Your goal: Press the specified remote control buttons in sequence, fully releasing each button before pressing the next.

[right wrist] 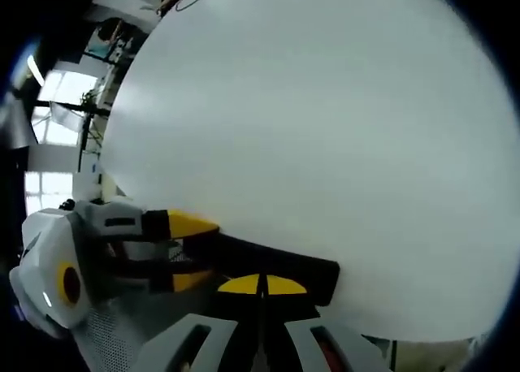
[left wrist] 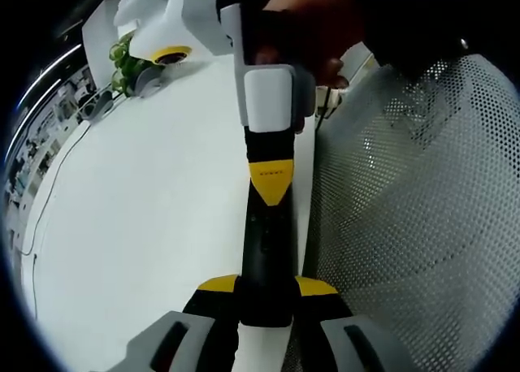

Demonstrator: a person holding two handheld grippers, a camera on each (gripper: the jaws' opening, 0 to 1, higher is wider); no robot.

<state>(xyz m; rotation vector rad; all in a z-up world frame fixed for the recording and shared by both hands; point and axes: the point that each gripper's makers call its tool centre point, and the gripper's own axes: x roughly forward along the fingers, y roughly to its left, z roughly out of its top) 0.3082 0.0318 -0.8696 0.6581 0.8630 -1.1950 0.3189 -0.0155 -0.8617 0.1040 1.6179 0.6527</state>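
- Above the white worktop (left wrist: 146,226), the left claw (left wrist: 266,295) is clamped on the near end of a black remote control (left wrist: 268,250); its yellow-tipped jaws press both long sides with no gap showing.
- Seen from the left gripper view, the remote's long axis runs straight away from the left claw, pointing towards the far edge of the worktop, and it is held off the surface.
- Onto the remote's upper face comes the right claw (left wrist: 270,181) from the far end: its yellow tip rests on the face about midway along. Behind it a hand (left wrist: 305,31) grips that tool.
- From the right gripper view, the right claw (right wrist: 262,285) has its two yellow tips drawn together with only a thin seam between them, nothing held inside; the tips bear on the remote control (right wrist: 268,266).
- Across that view the remote lies sideways, one end held by the left claw (right wrist: 183,250) at the left and the other end free over the worktop (right wrist: 309,128).
- Beside the worktop's right edge in the left gripper view stands a perforated grey panel (left wrist: 414,226); at the worktop's far corner sits a green plant (left wrist: 123,63).
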